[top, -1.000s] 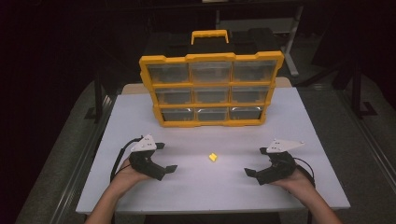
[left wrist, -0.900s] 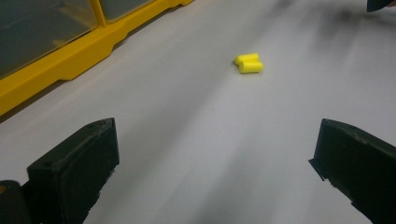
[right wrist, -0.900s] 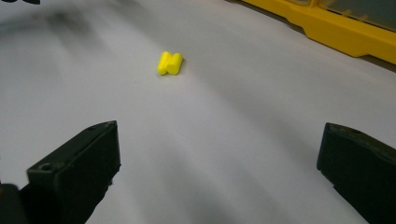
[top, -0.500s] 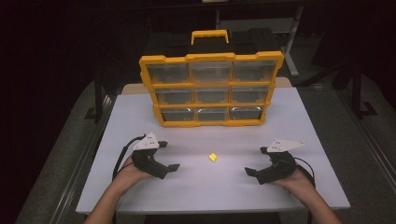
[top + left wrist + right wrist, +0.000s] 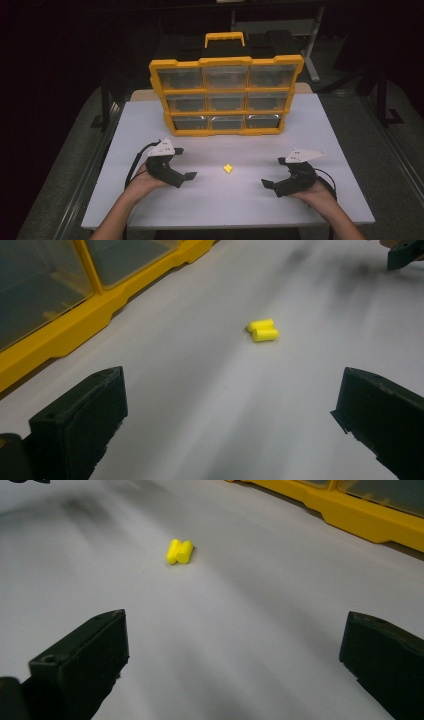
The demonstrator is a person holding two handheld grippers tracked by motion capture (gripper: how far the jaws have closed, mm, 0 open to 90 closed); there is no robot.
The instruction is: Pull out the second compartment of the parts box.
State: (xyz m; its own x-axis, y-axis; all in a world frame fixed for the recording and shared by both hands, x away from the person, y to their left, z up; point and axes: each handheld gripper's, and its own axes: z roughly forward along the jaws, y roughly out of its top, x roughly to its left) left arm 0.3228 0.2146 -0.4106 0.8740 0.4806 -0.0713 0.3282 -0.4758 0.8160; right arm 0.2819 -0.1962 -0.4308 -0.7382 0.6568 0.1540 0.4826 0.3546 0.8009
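From the high view I see my left gripper (image 5: 186, 176) and right gripper (image 5: 268, 184) resting on the white table (image 5: 320, 130), the yellow earplugs (image 5: 228, 168) lying between them, in front of the yellow drawer organizer (image 5: 226, 95). In the left gripper view my jaws stand spread wide, empty, the earplugs (image 5: 263, 331) lying side by side ahead. In the right gripper view my jaws are likewise spread, the earplugs (image 5: 180, 551) ahead, left of centre.

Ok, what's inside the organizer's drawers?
The organizer has nine clear drawers, all shut. Through the fronts they look grey and empty, but glare and distance hide any small contents.
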